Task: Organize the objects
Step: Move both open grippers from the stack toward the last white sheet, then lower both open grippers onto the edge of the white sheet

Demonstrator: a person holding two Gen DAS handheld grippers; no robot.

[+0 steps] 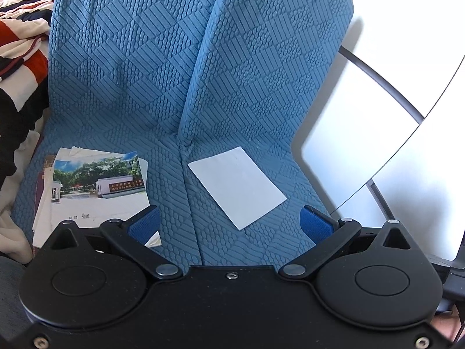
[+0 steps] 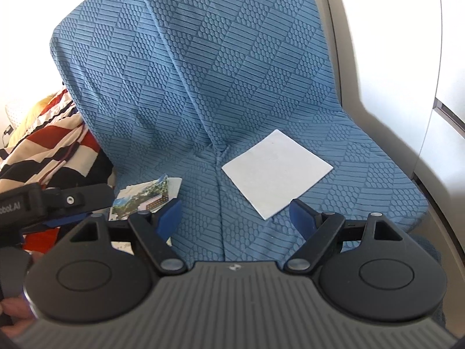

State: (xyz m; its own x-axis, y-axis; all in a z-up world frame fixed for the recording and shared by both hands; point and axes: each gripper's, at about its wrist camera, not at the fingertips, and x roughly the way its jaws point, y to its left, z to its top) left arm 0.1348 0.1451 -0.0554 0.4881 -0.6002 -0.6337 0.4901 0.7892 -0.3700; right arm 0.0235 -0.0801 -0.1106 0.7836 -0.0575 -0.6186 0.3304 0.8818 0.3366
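A blank white card [image 1: 237, 186] lies flat on the blue textured sofa seat [image 1: 180, 93], right of the cushion seam. It also shows in the right wrist view [image 2: 276, 171]. A stack of papers topped by a photo of a building and trees [image 1: 98, 187] lies on the left seat; it shows partly in the right wrist view [image 2: 145, 199]. My left gripper [image 1: 229, 222] is open and empty, just short of the white card. My right gripper [image 2: 235, 218] is open and empty, also just short of the card. The left gripper's body [image 2: 55, 203] shows at the right view's left edge.
A striped red, white and black cloth [image 1: 20, 46] is heaped left of the sofa and also shows in the right wrist view [image 2: 49, 145]. A white panel with dark trim [image 1: 377, 133] stands right of the sofa. The sofa backrest rises behind the seat.
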